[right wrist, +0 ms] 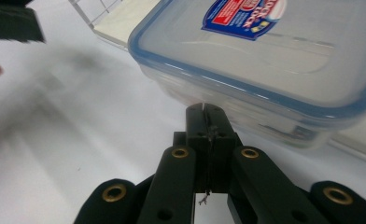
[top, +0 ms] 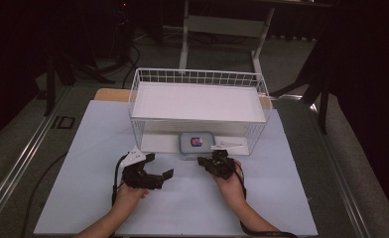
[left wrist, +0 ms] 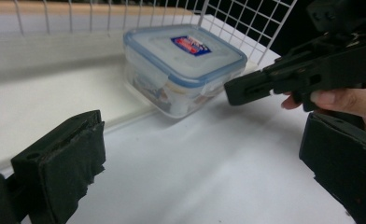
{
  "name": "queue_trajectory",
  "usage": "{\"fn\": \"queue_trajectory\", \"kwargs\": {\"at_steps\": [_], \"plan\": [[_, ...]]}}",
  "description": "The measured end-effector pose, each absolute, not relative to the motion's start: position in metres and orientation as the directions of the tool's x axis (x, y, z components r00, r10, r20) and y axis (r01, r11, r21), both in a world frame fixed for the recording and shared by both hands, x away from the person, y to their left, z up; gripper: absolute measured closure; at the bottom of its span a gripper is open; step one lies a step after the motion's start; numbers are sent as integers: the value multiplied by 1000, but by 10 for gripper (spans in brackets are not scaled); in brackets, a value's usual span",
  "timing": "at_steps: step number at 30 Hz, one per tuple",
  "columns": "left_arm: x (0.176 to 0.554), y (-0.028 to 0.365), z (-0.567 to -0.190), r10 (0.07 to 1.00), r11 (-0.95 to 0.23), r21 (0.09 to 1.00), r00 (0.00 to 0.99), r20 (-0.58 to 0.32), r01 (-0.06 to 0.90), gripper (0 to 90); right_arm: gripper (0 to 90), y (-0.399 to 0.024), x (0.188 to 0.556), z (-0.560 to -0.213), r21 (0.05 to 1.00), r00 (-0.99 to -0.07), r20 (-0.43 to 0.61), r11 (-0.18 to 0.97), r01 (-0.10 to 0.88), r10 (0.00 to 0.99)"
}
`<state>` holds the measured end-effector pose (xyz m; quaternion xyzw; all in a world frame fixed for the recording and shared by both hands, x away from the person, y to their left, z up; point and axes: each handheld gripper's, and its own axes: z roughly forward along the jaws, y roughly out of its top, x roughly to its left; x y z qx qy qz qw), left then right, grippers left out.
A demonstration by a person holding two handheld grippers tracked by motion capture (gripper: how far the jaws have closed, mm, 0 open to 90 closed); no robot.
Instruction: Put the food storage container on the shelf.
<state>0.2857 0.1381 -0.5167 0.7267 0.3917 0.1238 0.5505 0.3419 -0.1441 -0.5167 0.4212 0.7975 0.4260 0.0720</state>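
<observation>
A clear food container with a blue-rimmed lid (top: pixel 196 144) (left wrist: pixel 183 65) (right wrist: pixel 274 56) sits on the low white board at the front of a white wire basket (top: pixel 197 77). My left gripper (top: pixel 160 165) (left wrist: pixel 204 144) is to the container's front left, jaws wide open with nothing between them. My right gripper (top: pixel 201 160) (right wrist: pixel 203 112) is shut and empty, its tip close to the container's front side; I cannot tell whether it touches. The left gripper view shows the right gripper (left wrist: pixel 232 91) beside the container's corner.
The basket carries a white board on top (top: pixel 197 101) and stands at the back of the white table sheet (top: pixel 182 208). Table legs and cables are on the dark floor beyond. Both forearms come in from the bottom edge.
</observation>
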Motion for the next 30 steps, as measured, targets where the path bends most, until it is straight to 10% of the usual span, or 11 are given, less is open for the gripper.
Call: {"fn": "queue_trajectory", "kwargs": {"at_steps": [30], "plan": [[287,137,-522,709,-65,898,653,-265,435,13,899,-120,403,-523,760,-591,220,243,603,776]]}}
